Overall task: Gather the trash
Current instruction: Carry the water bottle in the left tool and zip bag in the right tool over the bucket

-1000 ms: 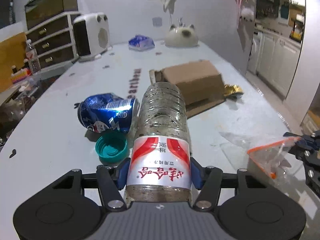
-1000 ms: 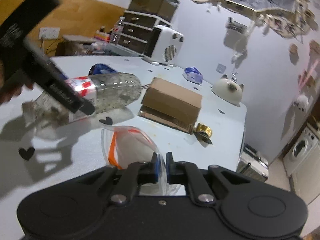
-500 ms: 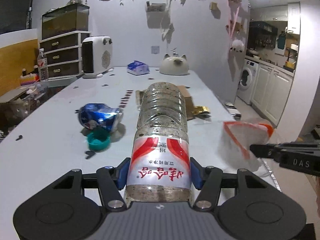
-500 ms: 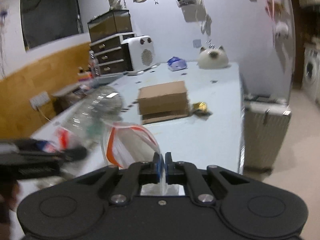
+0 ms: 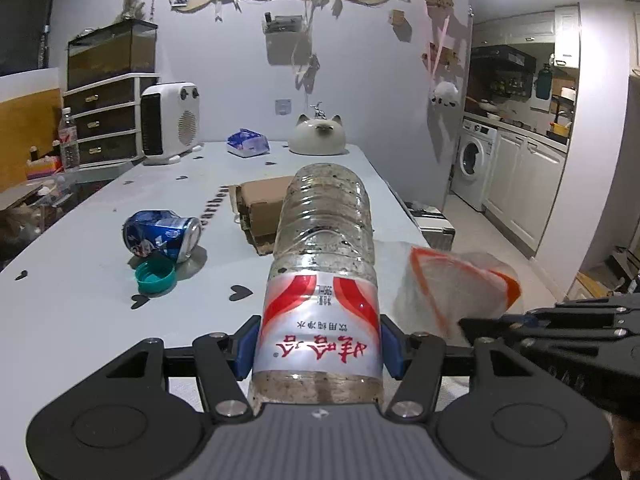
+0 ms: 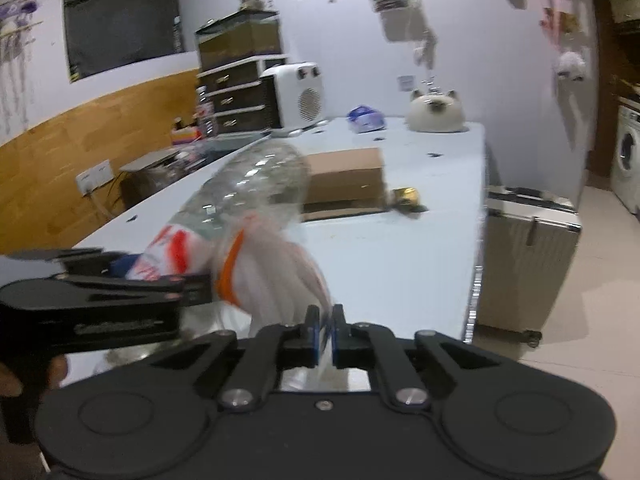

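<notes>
My left gripper [image 5: 318, 346] is shut on a dirty clear plastic bottle [image 5: 324, 264] with a red and white label, held level above the white table [image 5: 80, 300]. The bottle also shows in the right wrist view [image 6: 256, 188]. My right gripper [image 6: 326, 322] is shut on the edge of a clear plastic bag with an orange rim [image 6: 276, 272], held up beside the bottle; the bag shows in the left wrist view [image 5: 456, 284] just right of the bottle. A crushed blue can [image 5: 162, 236] and a teal cap [image 5: 155, 278] lie on the table to the left.
A cardboard box [image 5: 260, 208] lies mid-table, with a gold wrapper [image 6: 406, 196] beside it. A white heater [image 5: 170, 124], tissue pack [image 5: 246, 144] and cat-shaped ornament [image 5: 320, 136] stand at the far end. A silver suitcase [image 6: 528, 256] stands off the table's right edge.
Both grippers have risen off the table. The bag has come up and closer to the bottle, its open mouth now next to the bottle's side.
</notes>
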A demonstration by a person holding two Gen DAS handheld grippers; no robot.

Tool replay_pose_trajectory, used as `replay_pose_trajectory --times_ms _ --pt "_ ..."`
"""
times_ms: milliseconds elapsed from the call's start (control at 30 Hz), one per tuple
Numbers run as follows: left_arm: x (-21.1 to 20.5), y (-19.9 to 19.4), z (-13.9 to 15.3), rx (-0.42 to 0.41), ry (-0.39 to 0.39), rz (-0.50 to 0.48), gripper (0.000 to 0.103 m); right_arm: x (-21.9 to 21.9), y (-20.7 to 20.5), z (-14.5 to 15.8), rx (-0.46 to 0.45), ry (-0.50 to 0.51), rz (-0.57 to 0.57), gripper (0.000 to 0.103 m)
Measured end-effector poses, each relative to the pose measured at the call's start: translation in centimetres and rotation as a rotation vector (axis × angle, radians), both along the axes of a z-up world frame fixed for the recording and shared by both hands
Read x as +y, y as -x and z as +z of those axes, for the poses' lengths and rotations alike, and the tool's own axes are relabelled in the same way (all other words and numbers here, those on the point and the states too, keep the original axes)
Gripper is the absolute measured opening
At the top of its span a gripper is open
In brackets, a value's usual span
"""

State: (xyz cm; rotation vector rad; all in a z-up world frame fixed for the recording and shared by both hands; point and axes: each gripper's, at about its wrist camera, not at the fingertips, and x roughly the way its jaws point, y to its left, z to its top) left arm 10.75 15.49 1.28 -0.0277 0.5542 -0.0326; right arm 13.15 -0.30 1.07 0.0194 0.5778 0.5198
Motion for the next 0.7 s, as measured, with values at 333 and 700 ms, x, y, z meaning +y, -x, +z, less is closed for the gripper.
replay_pose_trajectory --times_ms 333,700 --pt "-1.5 2.4 1.1 -0.04 0.02 0.049 0.06 -4.6 1.4 1.6 -0.055 -0.053 -0.088 0.003" --pt "-5.3 4.0 1.6 -0.062 0.015 0.048 0.06 -10.8 3.5 2.0 -0.088 -0.054 -0.199 0.003"
